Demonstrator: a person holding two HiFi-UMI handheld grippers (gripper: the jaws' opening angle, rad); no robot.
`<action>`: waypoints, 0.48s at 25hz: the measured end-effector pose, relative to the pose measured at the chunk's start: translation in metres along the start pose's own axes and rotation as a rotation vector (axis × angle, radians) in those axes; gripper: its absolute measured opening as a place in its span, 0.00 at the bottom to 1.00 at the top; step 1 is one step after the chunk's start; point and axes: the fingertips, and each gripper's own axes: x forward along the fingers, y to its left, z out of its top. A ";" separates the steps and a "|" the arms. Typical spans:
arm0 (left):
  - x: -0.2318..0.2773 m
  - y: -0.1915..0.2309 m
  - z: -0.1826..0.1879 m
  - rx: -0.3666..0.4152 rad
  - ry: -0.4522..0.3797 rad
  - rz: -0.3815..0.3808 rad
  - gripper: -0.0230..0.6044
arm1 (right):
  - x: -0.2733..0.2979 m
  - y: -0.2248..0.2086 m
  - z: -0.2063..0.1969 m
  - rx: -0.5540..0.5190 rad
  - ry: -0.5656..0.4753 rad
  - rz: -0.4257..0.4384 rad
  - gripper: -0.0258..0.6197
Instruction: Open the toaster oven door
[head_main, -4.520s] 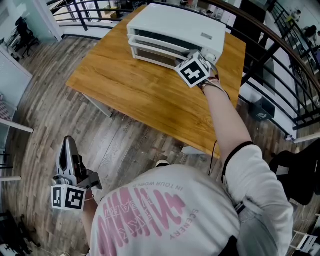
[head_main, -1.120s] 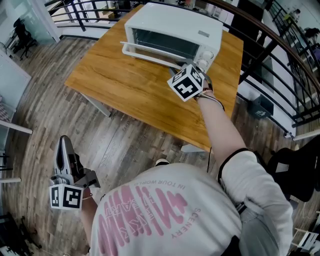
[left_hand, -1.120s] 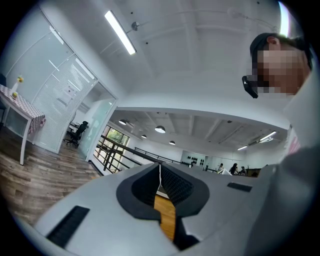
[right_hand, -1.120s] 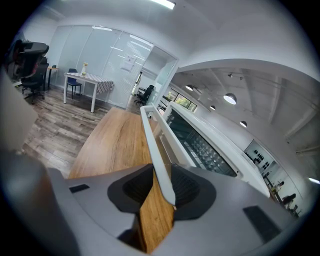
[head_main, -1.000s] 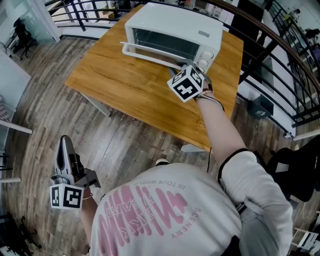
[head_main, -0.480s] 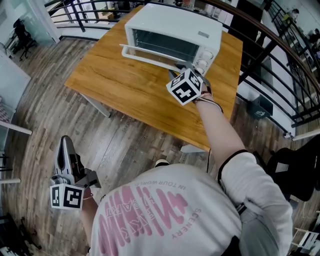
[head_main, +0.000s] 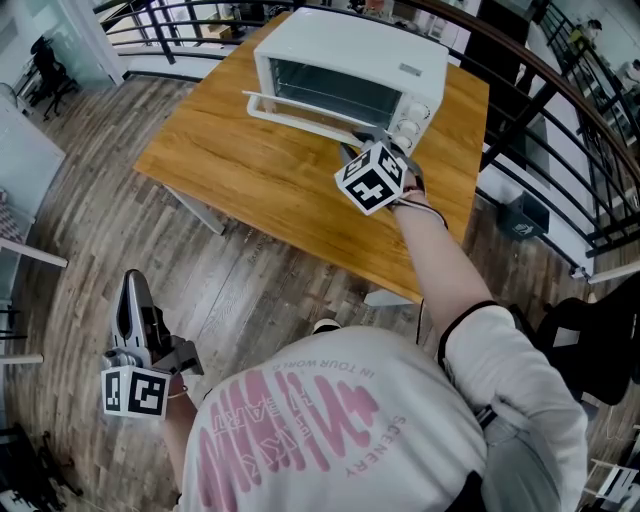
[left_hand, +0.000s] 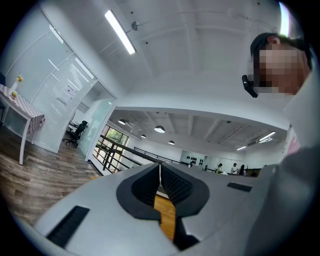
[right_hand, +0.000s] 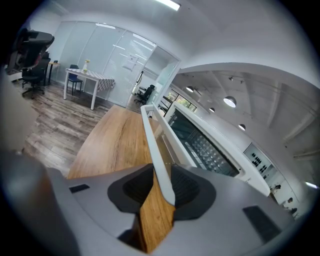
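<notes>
Currently the toaster oven (head_main: 350, 55) sits at the far side of the wooden table (head_main: 260, 190), and its door (head_main: 300, 112) is swung down and out from the front, so the dark inside and its wire rack show. Along the door's outer edge runs a white handle (right_hand: 152, 140). The right gripper (right_hand: 161, 175) has that bar by its near end: the right gripper view shows its jaws only partly apart, one dark pad on either side of the bar, closed onto it, with the wooden tabletop visible underneath. From the head view this gripper (head_main: 368, 148) reaches across the table on an outstretched arm, its marker cube facing up beside the oven's knobs. The left gripper (head_main: 133, 290) is well apart from all this, low by the person's side over the plank floor (head_main: 90, 230). Its own view (left_hand: 159, 172) shows the pads meeting at the tips with nothing between them.
</notes>
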 end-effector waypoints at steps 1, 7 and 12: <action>0.000 0.000 0.000 0.000 0.001 0.000 0.07 | 0.000 0.001 -0.001 -0.001 0.001 0.001 0.22; -0.002 0.000 0.000 -0.001 0.002 0.001 0.07 | 0.000 0.007 -0.004 -0.004 0.006 0.004 0.22; -0.003 -0.001 0.000 -0.003 0.003 0.002 0.07 | 0.000 0.011 -0.006 -0.009 0.008 0.005 0.21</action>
